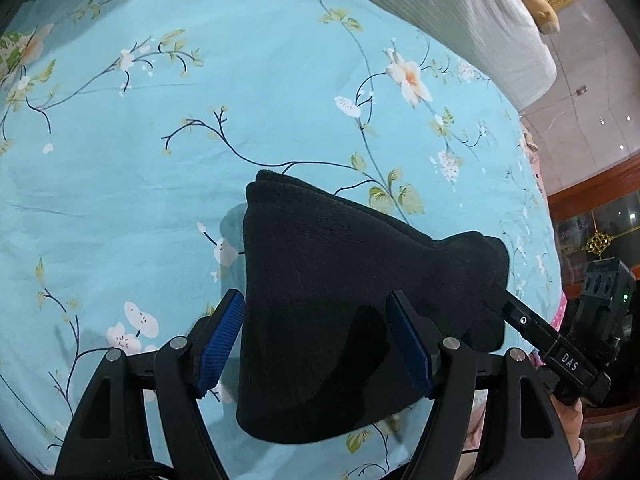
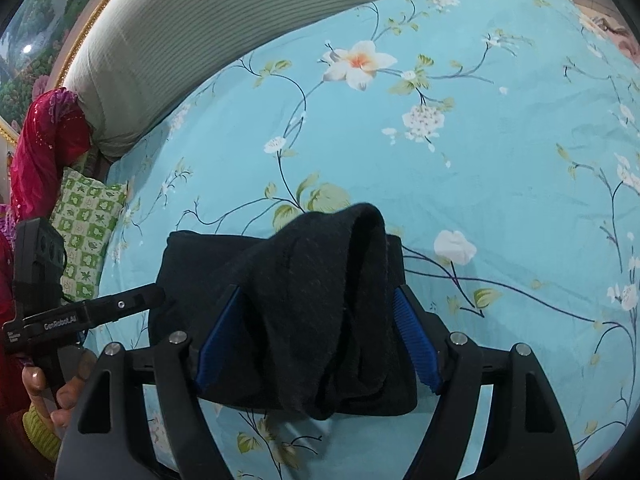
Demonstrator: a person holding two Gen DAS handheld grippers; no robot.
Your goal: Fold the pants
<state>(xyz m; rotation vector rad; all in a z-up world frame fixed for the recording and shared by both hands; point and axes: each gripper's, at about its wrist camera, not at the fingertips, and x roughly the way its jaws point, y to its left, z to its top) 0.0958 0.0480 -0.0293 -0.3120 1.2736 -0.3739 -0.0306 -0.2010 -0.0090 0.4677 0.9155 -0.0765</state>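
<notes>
Left gripper (image 1: 316, 344): seen nearest in the left wrist view, angled steeply down over the bed. The jaws are spread wide. One blue pad (image 1: 222, 342) stands just off the left edge of the cloth; the other lies against dark fabric, but no squeeze is shown. Nothing is judged to be gripped.

Right gripper (image 2: 316, 344): seen nearest in the right wrist view, also tilted down. The jaws are spread wide, with a raised hump of cloth standing between the pads. The cloth brushes or sits just beside both pads; no pinch can be made out, so it is judged to be loose.

Pants (image 1: 352, 304): a dark, knit-looking bundle, already doubled into a thick compact stack. It rests on the bed, directly under and between both sets of jaws. In the right wrist view, the upper layer (image 2: 320, 300) is rucked up into a fold and is not lying flat.

Step in hand: judged to be late in the fold, with the bundle being set down or let go.

Next move: judged to call for the raised flap to be pressed flat and the edges squared.

Bed (image 1: 240, 100): covered by a turquoise sheet printed with white blossoms and thin branches.

Farther back: a pale ribbed bolster (image 2: 168, 40) is laid along the far edge.
</notes>
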